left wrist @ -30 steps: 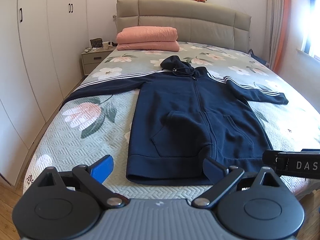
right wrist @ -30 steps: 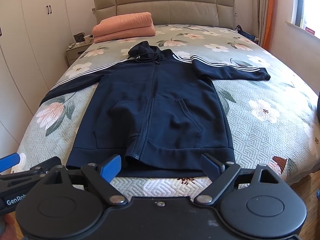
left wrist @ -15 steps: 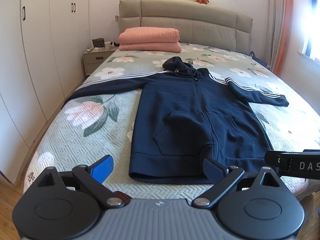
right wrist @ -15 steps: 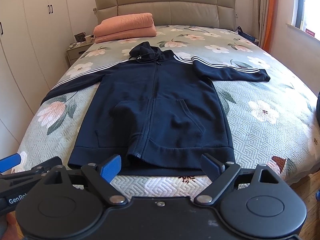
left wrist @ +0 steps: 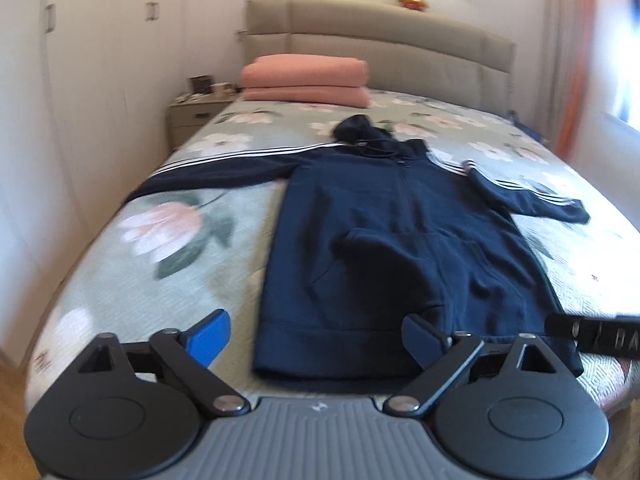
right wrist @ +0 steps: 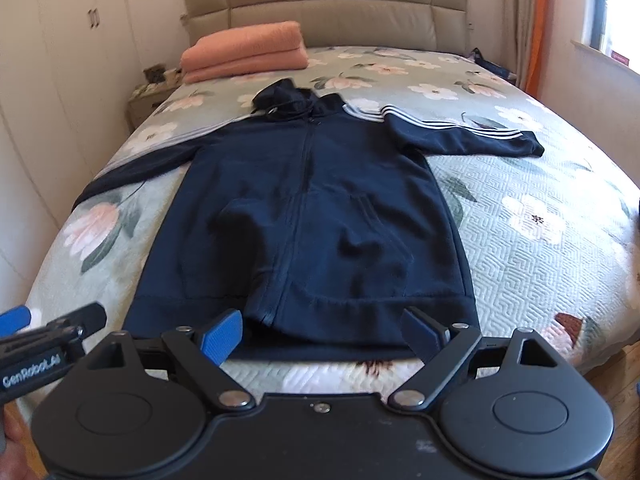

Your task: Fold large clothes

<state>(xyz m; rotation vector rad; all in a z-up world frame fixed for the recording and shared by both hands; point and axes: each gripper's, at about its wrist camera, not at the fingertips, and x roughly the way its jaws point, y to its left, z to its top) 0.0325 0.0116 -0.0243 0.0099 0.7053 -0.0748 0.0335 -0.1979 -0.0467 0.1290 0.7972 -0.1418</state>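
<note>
Wide bed under a floral quilt, padded headboard at the far end, white wardrobes along the left wall. Spread flat across the quilt, front side up and zipped: navy hoodie, hood toward the headboard, both striped sleeves stretched straight out to the sides, hem lying along the near edge of the bed. Folded pink blanket stacked well beyond the hood, small nightstand beside the bed.

Nothing folded yet; judged to be the approach before the first grasp. Left gripper poised just short of the hem's left half, jaws spread wide and empty. Right gripper poised over the hem near the zip's lower end, jaws likewise spread wide, gripping nothing.

Next, most likely: reach out to a sleeve cuff or a side edge, pinch a single layer of cloth, and draw it across the body without dragging the whole garment.
</note>
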